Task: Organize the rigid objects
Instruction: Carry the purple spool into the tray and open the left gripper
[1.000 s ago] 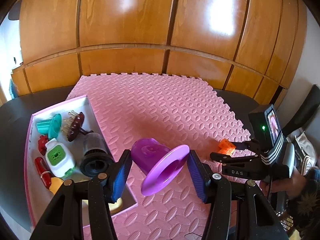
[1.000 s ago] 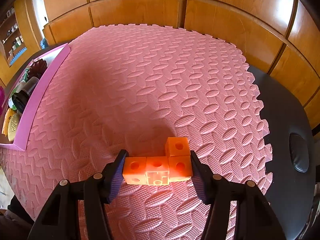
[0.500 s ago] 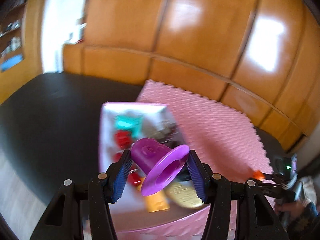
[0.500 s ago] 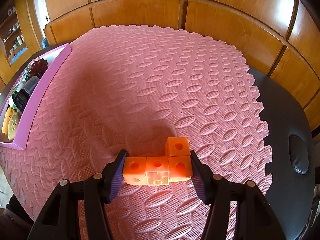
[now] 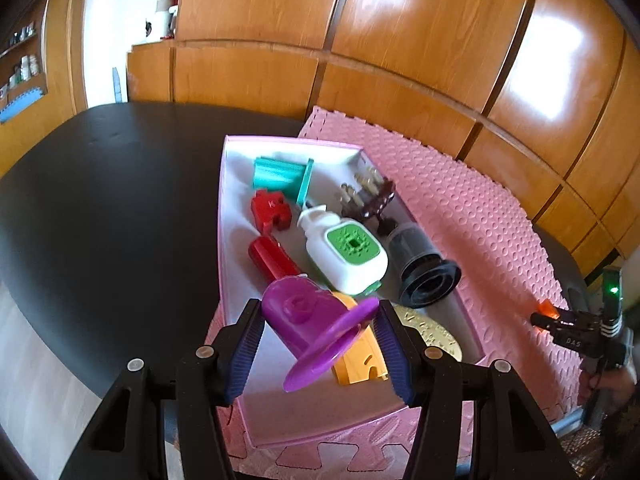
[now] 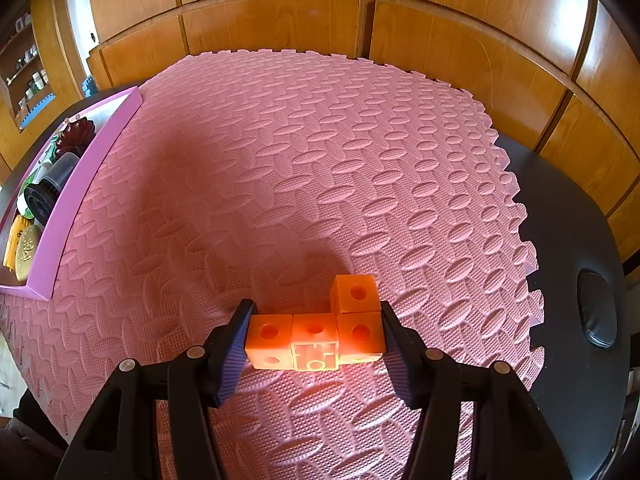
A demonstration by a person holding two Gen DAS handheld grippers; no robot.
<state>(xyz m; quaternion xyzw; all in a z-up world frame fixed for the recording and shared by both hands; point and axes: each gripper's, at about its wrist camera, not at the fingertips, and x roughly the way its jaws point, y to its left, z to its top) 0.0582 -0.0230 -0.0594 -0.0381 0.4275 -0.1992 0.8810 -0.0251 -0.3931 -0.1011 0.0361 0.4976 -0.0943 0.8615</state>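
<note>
**Left wrist view: purple funnel held above a pink tray; right wrist view: orange blocks held over the mat**

Left wrist view: the left hand-held gripper (image 5: 318,334) is closed on a purple funnel-shaped toy (image 5: 316,330), its blue pads pressing the narrow body on one side and the wide rim on the other. The toy hangs tilted over the near end of a shallow pink tray (image 5: 224,240). The tray lies on a pink foam mat (image 5: 472,216), its left edge reaching over the black counter (image 5: 112,200).

Inside the tray, toward twelve o'clock, lies a teal piece (image 5: 280,174). Below it sit a red puzzle-like piece (image 5: 270,210) and a red cylinder (image 5: 272,258). At the centre is a white bottle with a green face (image 5: 344,250). Toward two o'clock lie a dark brown brush (image 5: 372,196) and a black ribbed cup on its side (image 5: 424,268). Near the funnel are a yellow-orange piece (image 5: 360,364) and a gold disc (image 5: 432,336).

Right wrist view: the right hand-held gripper (image 6: 316,338) clamps an L-shaped row of orange cubes (image 6: 316,332) just above the mat, its pads against both ends. The tray sits at nine o'clock, well apart. Wooden cabinet doors (image 6: 280,4) fill the background.
</note>
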